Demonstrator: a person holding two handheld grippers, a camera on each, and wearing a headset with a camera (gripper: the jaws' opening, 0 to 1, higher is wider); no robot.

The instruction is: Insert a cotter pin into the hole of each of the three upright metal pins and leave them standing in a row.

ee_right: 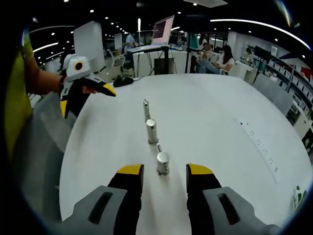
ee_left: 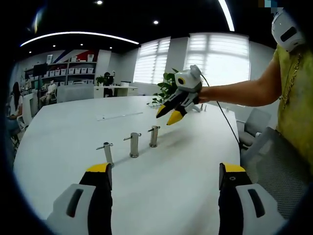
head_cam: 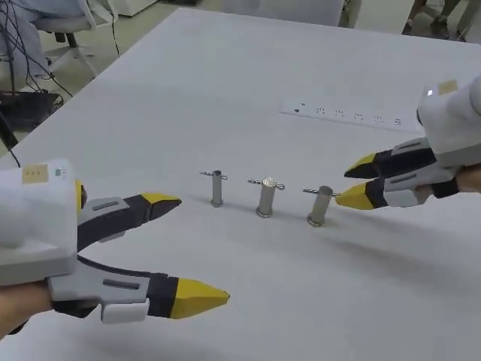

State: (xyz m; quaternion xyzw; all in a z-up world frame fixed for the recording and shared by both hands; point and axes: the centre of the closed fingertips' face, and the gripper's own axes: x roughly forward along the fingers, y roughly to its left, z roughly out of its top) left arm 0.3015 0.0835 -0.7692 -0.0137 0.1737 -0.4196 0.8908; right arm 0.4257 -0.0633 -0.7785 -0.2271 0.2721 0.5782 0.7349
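Note:
Three upright metal pins stand in a row on the white table (head_cam: pixel 188 90): the left pin (head_cam: pixel 217 188), the middle pin (head_cam: pixel 266 197) and the right pin (head_cam: pixel 319 205). A thin cotter pin (head_cam: pixel 267 183) crosses the top of each. My right gripper (head_cam: pixel 353 182) is open just right of the right pin, apart from it. In the right gripper view that pin (ee_right: pixel 163 163) stands just ahead of the gap between the yellow-tipped jaws of my right gripper (ee_right: pixel 165 171). My left gripper (head_cam: pixel 194 248) is open wide at the near left, empty. In its own view my left gripper (ee_left: pixel 165 171) faces the row (ee_left: pixel 133 145).
A white power strip (head_cam: pixel 349 115) lies at the back right of the table. An office chair (head_cam: pixel 64 26) and cables are off the table's far left edge. Desks, shelves and people fill the room behind.

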